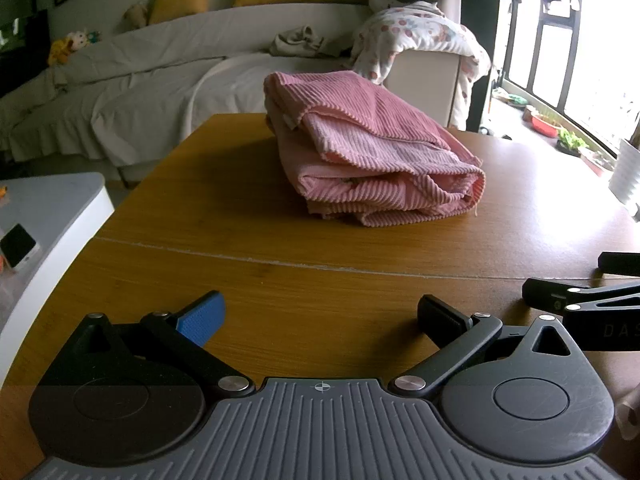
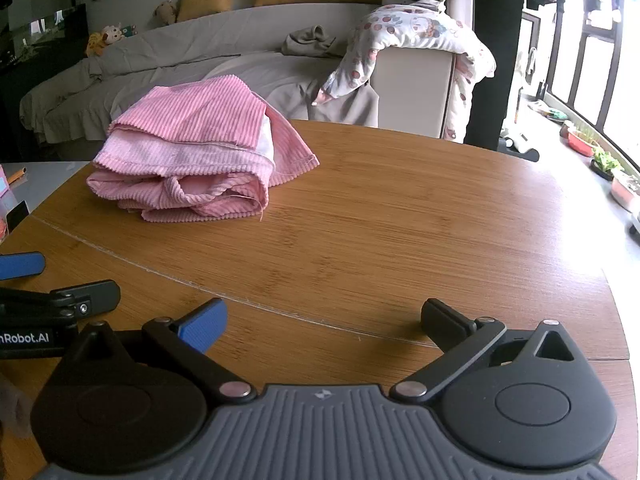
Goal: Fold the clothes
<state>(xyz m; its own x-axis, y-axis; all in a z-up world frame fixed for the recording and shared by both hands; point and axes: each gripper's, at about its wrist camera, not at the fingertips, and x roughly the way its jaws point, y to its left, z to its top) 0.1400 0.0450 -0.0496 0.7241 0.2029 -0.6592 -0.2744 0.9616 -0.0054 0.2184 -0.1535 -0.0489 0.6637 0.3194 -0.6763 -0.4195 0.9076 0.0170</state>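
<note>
Nearest the lens: left gripper (image 1: 320,312), jaws wide apart, nothing between them, low over the wooden table (image 1: 280,280). Same for right gripper (image 2: 324,316): spread wide, empty, just above the tabletop.

Largest item of interest: pink corduroy garment (image 1: 372,152), lying as a loose multi-layer bundle on the far half of the table, beyond the seam (image 1: 240,256) across the top. Well apart from both grippers; no contact.

Bearing: ahead and slightly right of left gripper; ahead and well to the left of right gripper. So roughly between the two lines of sight, somewhat closer to the left, by judgement. Long axis running near edge to far edge, skewed. Layers uneven, one flap spilling right; probably tidying needed.

Legible writing: "nRobot.AI" (image 2: 26,338) on the left tool's body; "DAS" (image 1: 618,330), cut off, on the right tool.
</note>
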